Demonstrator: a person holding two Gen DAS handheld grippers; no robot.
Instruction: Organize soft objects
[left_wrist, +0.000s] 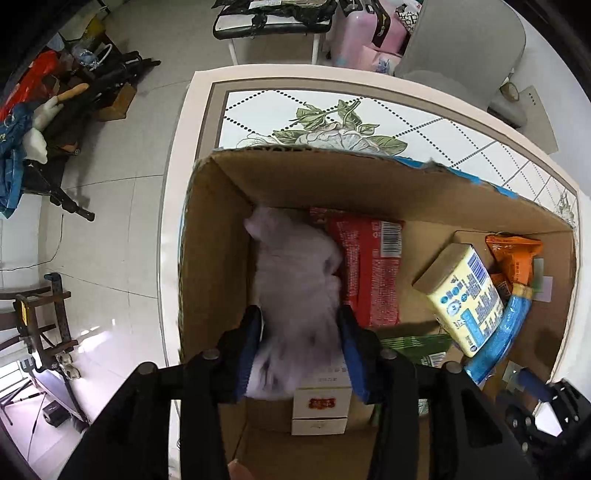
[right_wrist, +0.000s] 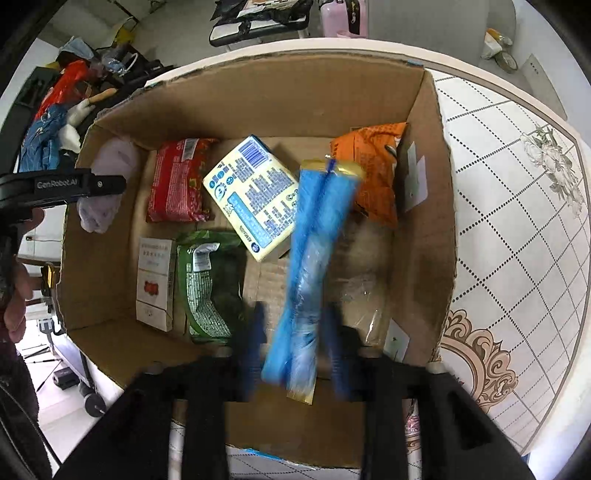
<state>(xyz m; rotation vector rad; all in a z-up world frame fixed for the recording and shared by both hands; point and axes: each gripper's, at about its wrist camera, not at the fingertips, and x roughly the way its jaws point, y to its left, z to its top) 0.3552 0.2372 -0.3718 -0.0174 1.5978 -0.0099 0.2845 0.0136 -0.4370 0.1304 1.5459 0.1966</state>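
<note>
Over the open brown cardboard box on the floral-patterned bench, both grippers point down into the load. The left gripper stands parted around a pale lilac fluffy soft toy, which sits low against the box's left wall; its blue pads flank the fur, and I cannot tell whether they press on it. The right gripper is spread, and a long blue plastic-wrapped roll with gold ends hangs blurred between its jaws, apparently loose and dropping.

Risks from here, as I judge them: that blue roll looks likely to land across the cream rectangular carton with blue print and the orange crinkly snack bag, so it may end up propped and untidy, not lying flat. The lilac toy's fur could snag on a pad as the left gripper lifts away, dragging it back up. It also overlaps the red foil packet and the small white box with a red emblem, so a tug could shift both. With two grippers inside one box, a clash near the middle is possible too.
</note>
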